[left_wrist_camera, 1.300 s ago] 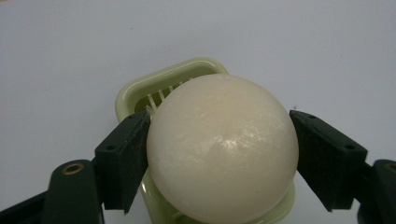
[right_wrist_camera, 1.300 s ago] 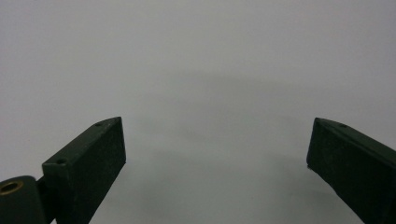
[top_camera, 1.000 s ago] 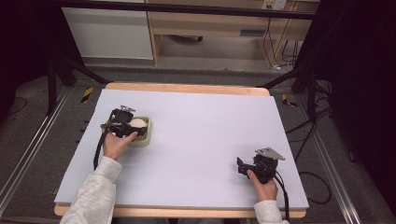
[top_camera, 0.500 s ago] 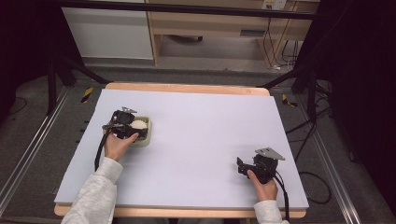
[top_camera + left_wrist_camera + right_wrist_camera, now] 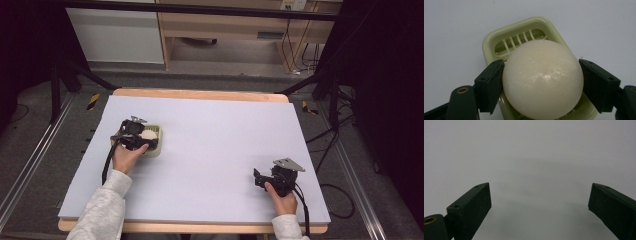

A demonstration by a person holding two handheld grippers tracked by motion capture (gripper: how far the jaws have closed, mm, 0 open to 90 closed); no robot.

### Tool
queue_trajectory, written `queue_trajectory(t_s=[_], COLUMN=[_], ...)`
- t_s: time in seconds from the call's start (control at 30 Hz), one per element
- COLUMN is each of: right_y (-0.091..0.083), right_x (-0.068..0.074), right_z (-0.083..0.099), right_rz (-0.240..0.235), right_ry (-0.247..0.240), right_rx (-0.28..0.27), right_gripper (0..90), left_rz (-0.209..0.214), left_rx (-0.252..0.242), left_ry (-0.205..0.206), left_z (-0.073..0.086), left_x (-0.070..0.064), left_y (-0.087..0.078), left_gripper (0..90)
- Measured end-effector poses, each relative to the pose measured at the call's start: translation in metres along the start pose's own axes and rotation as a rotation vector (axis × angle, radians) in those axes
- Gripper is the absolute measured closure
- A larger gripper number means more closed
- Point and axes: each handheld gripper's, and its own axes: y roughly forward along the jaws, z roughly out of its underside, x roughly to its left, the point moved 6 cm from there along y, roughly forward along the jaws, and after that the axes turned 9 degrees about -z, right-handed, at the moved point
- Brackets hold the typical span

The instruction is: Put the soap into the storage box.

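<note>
The left gripper (image 5: 541, 82), clamped on the egg (image 5: 543, 79), has lowered it onto the slicer (image 5: 499, 40); release next. The right gripper (image 5: 539, 207) idles, jaws apart.

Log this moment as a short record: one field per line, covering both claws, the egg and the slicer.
left claw: shut on the egg, one jaw on each side
egg: white, whole, over the slicer's slotted cradle
egg slicer: pale green, on the table's left half
right claw: open, holding nothing, low over bare table
table: pale lilac-grey top
</note>
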Motion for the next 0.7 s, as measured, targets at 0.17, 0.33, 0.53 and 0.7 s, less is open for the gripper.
queue_trajectory(t_s=[0.17, 0.33, 0.53, 0.7], right_y=[0.0, 0.0, 0.0, 0.0], right_x=[0.0, 0.0, 0.0, 0.0], right_z=[0.0, 0.0, 0.0, 0.0], right_rz=[0.0, 0.0, -0.001, 0.0], right_ry=[0.0, 0.0, 0.0, 0.001], right_rx=[0.0, 0.001, 0.001, -0.001], right_gripper=[4.9, 5.0, 4.9, 4.9], left_rz=[0.0, 0.009, 0.026, 0.046], left_rx=[-0.014, -0.037, -0.084, -0.117], left_ry=[-0.012, -0.001, -0.003, -0.015], left_z=[0.001, -0.001, 0.0, 0.006], left_x=[0.001, -0.002, -0.001, 0.0], left_y=[-0.002, -0.009, -0.028, -0.044], left_gripper=[21.3, 16.2, 12.6, 12.3])
